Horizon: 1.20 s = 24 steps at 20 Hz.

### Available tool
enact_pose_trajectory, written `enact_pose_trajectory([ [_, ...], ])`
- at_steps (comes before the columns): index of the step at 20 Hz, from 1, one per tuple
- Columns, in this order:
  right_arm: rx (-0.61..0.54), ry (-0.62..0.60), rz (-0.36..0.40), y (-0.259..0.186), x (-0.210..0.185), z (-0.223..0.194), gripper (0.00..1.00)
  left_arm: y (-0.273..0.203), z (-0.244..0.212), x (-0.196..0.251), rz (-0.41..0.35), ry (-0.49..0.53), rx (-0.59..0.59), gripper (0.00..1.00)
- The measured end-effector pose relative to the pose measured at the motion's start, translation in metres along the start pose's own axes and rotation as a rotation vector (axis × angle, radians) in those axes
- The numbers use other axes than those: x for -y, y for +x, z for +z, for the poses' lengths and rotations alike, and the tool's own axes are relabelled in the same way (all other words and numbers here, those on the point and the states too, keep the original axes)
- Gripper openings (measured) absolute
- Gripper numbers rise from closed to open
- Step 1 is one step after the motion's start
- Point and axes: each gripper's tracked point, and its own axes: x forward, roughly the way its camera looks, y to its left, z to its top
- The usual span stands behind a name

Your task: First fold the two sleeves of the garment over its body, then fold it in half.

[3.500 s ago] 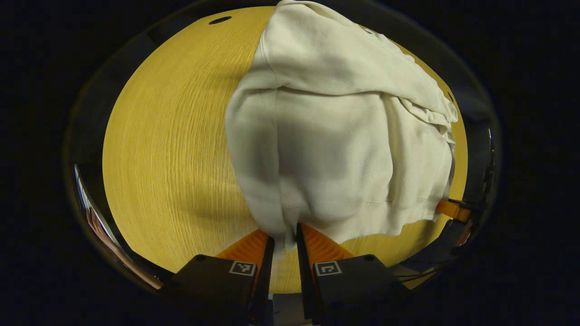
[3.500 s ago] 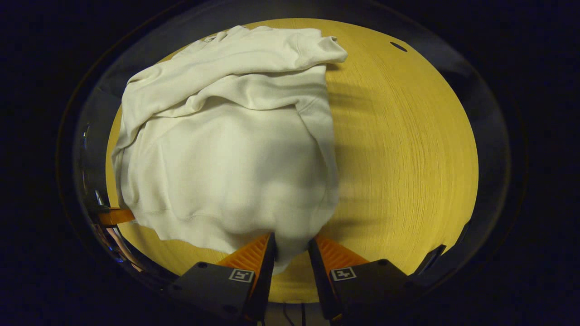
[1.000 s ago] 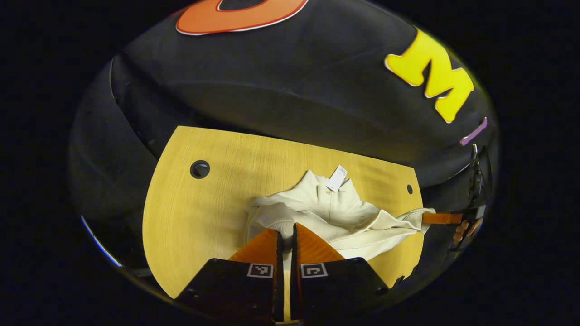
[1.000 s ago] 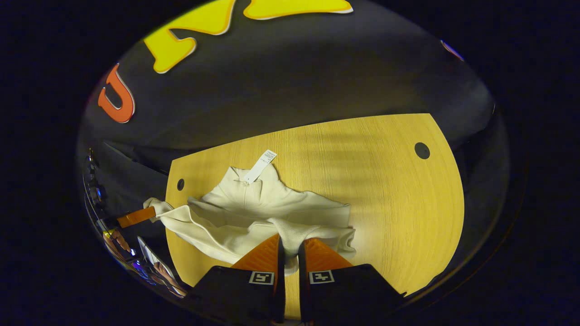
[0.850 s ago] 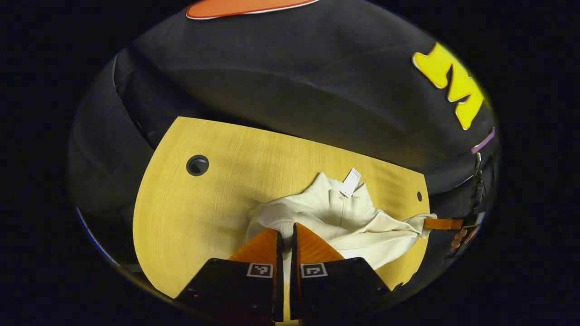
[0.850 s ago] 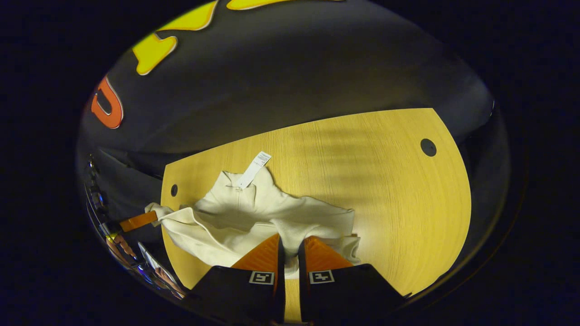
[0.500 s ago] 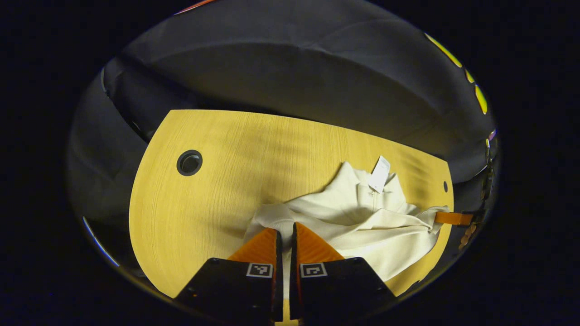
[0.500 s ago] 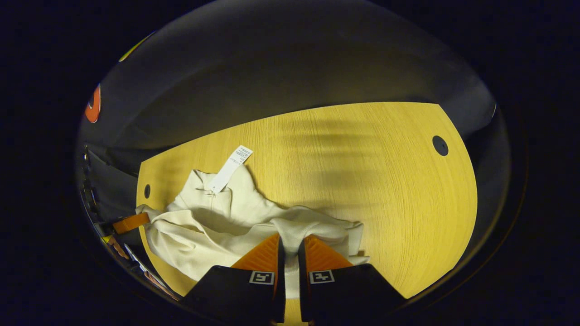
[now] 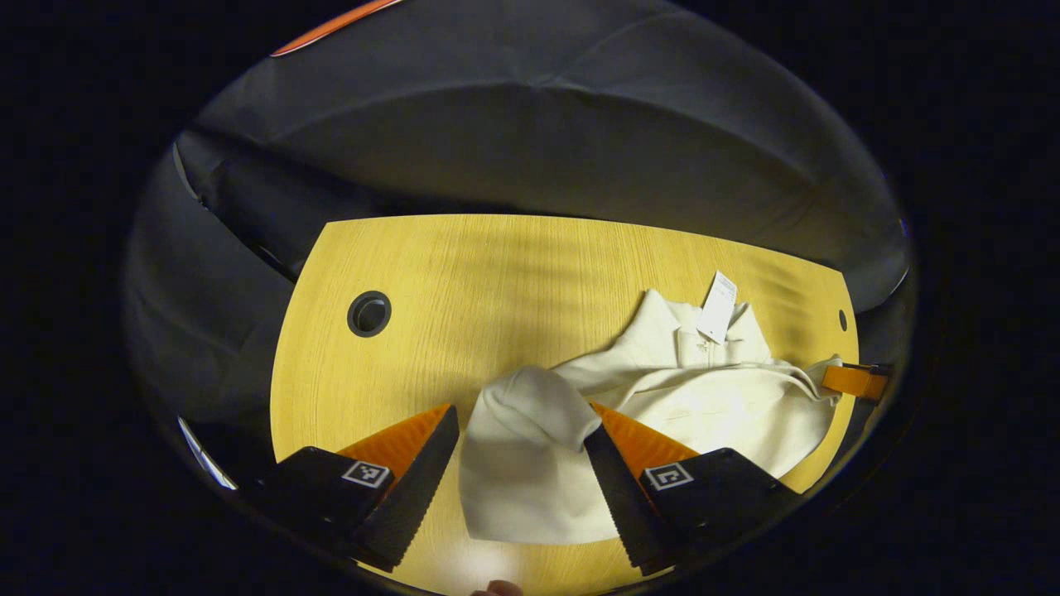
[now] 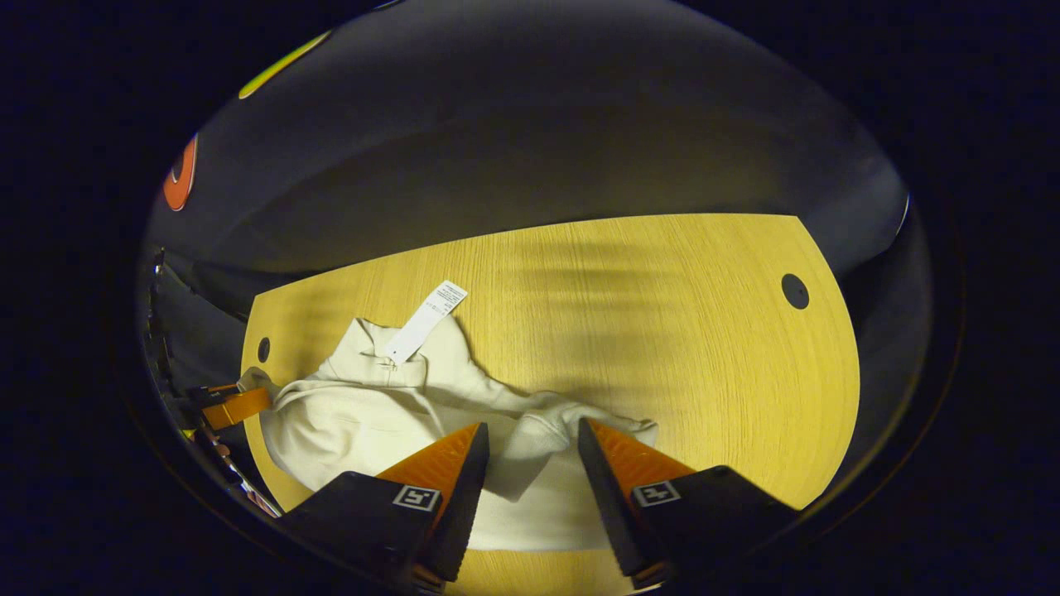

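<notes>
Soft cream-white garment (image 9: pixel 687 397) lies bunched on yellow wooden table (image 9: pixel 464 281), white paper tag (image 9: pixel 717 295) sticking up at collar. Left gripper (image 9: pixel 520 451) wide open, fingers apart on both sides of folded cloth corner, not pinching. Right gripper (image 10: pixel 530 463) wide open too, cloth between fingers, not squeezed. Round dark hole (image 9: pixel 368 313) in table, well apart from garment.

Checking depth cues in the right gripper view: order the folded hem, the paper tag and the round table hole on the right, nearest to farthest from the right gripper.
From the right gripper:
1. Folded hem of the garment, between the open fingers.
2. Paper tag, at the collar, up and left.
3. Round table hole, far right near the table's back edge.
</notes>
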Motion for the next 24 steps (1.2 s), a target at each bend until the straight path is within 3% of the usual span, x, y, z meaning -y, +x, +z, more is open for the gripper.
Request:
enact_pose_trajectory([
  [2,0.018,-0.011,-0.008,-0.009,0.002,0.001,0.76,-0.008,0.000,-0.004,0.015,-0.014,0.009,0.98],
  [7,0.060,-0.043,-0.001,-0.045,-0.004,-0.004,0.93,-0.050,-0.001,-0.006,0.021,-0.033,0.076,0.98],
  [10,0.145,-0.051,0.046,-0.095,-0.018,-0.004,0.94,-0.091,-0.002,0.003,0.025,-0.030,0.169,0.98],
  [14,0.285,-0.128,0.053,-0.167,-0.025,-0.010,0.94,-0.161,-0.018,-0.018,0.020,-0.064,0.298,0.98],
  [24,0.649,-0.200,0.112,-0.319,-0.026,-0.066,0.94,-0.329,-0.072,-0.018,0.166,-0.025,0.680,0.98],
])
